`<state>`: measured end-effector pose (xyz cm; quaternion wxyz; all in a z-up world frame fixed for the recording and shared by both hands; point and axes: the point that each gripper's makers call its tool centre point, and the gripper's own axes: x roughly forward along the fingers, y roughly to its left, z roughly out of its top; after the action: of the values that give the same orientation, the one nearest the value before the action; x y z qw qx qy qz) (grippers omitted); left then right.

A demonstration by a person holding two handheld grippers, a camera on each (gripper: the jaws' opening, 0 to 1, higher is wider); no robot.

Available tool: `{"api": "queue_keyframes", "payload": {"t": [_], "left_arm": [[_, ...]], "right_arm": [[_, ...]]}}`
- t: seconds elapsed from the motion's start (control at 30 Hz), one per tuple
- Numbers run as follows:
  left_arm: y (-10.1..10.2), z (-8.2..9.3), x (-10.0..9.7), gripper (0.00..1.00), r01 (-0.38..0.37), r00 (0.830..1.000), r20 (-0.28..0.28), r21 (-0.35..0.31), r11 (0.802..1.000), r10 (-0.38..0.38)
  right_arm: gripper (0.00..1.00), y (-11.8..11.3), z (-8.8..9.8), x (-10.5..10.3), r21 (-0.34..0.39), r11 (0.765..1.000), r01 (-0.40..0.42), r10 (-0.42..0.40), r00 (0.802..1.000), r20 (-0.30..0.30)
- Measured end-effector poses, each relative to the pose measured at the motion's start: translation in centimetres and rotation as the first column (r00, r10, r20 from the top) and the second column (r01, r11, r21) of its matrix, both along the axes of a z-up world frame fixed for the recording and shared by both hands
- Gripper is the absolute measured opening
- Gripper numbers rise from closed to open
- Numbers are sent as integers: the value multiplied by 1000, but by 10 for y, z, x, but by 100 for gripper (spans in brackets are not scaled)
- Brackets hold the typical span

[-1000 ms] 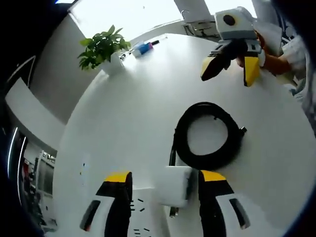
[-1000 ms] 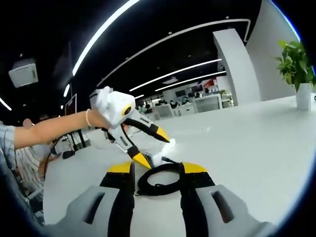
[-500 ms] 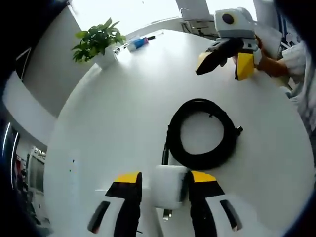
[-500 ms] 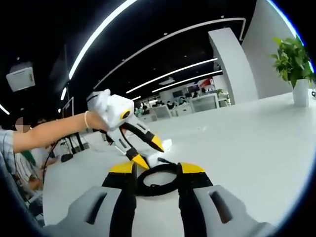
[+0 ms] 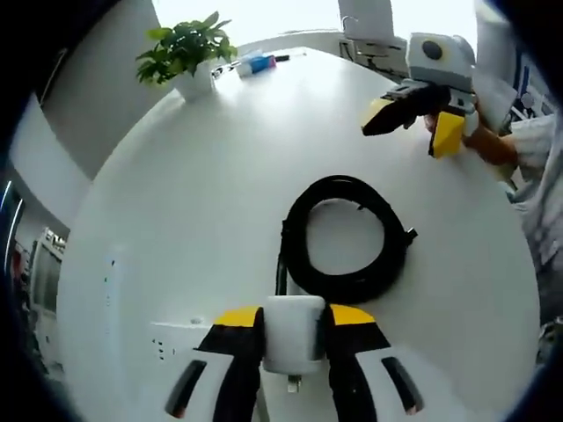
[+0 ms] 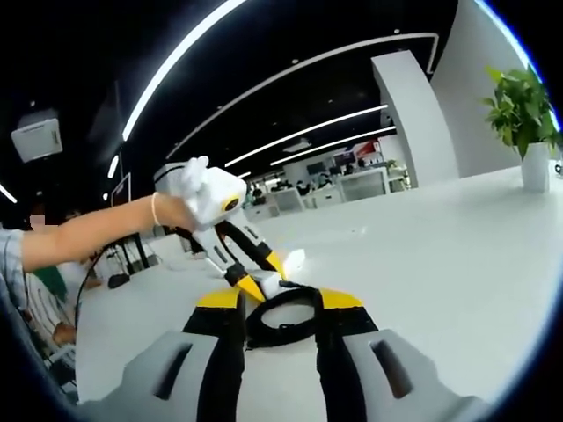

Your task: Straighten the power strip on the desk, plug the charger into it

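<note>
Left hand-held gripper (image 5: 295,318) clamped on white charger (image 5: 294,332); coiled black cable (image 5: 343,238) at 12 o'clock; right hand-held gripper (image 5: 413,125) parted at 1 o'clock above desk (image 5: 211,193).

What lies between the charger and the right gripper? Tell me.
In the left gripper view, the coiled black cable lies between the charger and the right gripper.

White charger (image 5: 294,332), black cable coil (image 5: 343,237), white desk (image 5: 202,193), green plant (image 5: 186,51).

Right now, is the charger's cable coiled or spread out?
Coiled. The black cable lies in a tight ring on the white desk, beyond the white charger.
</note>
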<state>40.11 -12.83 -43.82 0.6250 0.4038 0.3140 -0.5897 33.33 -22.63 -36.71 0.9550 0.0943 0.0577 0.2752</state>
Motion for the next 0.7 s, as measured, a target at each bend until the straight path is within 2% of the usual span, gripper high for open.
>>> {"api": "queue_keyframes", "payload": {"t": [0.07, 0.13, 0.2, 0.33, 0.47, 0.6, 0.67, 0.7], "left_arm": [[0, 0, 0, 28, -5, 1000, 3, 7, 1000, 5], [2, -1, 0, 28, -56, 998, -14, 18, 998, 56], [2, -1, 0, 27, -65, 998, -14, 22, 998, 66], [3, -1, 0, 27, -131, 991, -27, 42, 990, 133], [4, -1, 1, 27, -165, 986, -34, 34, 986, 166], [3, -1, 1, 26, -171, 985, -29, 0, 985, 171], [1, 0, 3, 26, -209, 978, -38, -46, 977, 207], [-2, 2, 3, 26, -236, 971, -60, -89, 968, 231]], "right_arm": [[29, -1, 1, 0, 5, 1000, 2, -2, 1000, 2], [29, -1, 1, 1, 10, 1000, 2, -2, 1000, 2], [29, 0, 1, 1, 11, 1000, 1, -1, 1000, 2], [29, 0, 1, 1, 11, 1000, 1, -1, 1000, 2], [28, 0, 1, 2, 10, 1000, 0, 0, 1000, 2], [28, 0, 1, 2, 7, 1000, 0, 0, 1000, 1], [28, 0, 1, 2, 8, 1000, 0, 0, 1000, 2], [28, 0, 1, 1, 10, 1000, 0, 0, 1000, 3]]}}
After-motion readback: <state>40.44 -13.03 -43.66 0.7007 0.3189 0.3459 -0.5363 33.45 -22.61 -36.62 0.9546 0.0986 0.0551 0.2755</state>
